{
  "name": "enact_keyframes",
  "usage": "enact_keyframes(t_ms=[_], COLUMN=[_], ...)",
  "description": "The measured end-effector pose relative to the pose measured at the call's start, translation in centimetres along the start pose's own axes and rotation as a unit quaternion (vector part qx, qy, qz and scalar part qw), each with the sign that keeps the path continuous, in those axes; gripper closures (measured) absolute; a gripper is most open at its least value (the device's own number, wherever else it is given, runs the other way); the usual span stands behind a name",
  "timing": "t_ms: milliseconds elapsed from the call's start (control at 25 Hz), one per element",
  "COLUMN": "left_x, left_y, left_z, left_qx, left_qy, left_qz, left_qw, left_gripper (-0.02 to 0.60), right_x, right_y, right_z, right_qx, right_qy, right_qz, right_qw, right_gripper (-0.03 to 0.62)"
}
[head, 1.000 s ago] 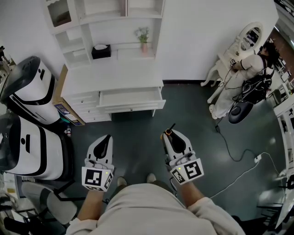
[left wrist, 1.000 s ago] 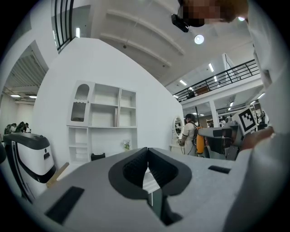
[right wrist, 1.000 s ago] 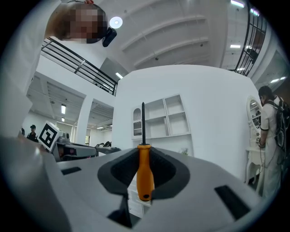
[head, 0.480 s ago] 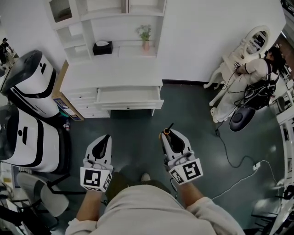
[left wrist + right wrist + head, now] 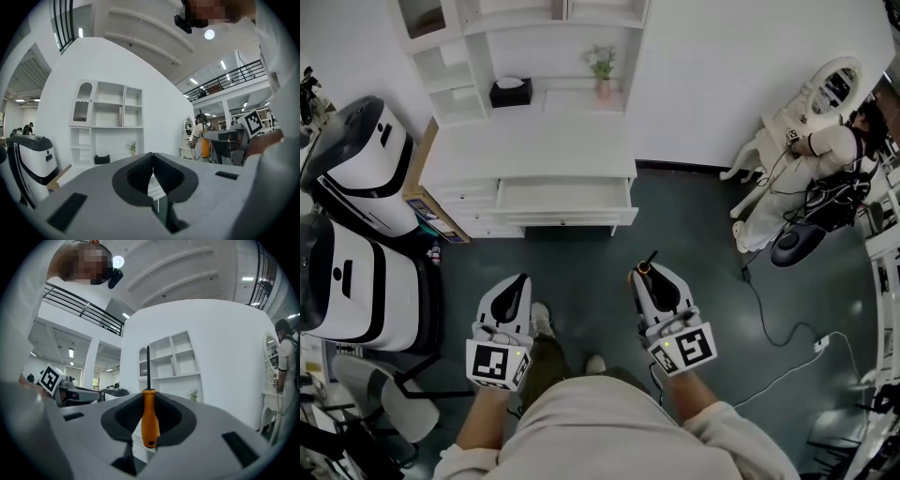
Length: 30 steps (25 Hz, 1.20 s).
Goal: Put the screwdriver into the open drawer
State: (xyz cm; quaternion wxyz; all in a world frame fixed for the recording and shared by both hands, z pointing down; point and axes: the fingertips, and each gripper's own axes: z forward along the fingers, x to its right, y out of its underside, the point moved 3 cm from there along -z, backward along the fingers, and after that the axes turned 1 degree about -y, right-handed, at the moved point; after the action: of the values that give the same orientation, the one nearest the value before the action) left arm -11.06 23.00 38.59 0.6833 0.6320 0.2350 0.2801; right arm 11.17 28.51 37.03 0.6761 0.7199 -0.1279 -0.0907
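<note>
Approach advancing: a foot (image 5: 540, 319) has stepped toward the open drawer (image 5: 567, 195) at twelve o'clock. Right gripper (image 5: 646, 273) clamps the screwdriver (image 5: 150, 420); left gripper (image 5: 520, 280) closed, empty.

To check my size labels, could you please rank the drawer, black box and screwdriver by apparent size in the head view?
1. Drawer
2. Black box
3. Screwdriver, only partly visible and nearer the camera
</note>
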Motion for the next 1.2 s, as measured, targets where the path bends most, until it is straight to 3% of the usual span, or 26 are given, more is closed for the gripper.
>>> enact_keyframes(t_ms=[720, 1200], left_x=[-12.2, -20.6], left_y=[-1.3, -1.5], left_z=[15.0, 21.4], left_qx=[0.012, 0.001], left_qy=[0.074, 0.106], left_qz=[0.01, 0.004], left_qw=[0.9972, 0.9944], left_gripper=[0.577, 0.577], right_x=[4.4, 5.3], right_y=[0.4, 0.6], right_z=[15.2, 24.9], right_qx=[0.003, -0.005], right_qy=[0.062, 0.095], right_qz=[-0.016, -0.014], right_qw=[0.998, 0.995], right_gripper=[0.517, 0.517])
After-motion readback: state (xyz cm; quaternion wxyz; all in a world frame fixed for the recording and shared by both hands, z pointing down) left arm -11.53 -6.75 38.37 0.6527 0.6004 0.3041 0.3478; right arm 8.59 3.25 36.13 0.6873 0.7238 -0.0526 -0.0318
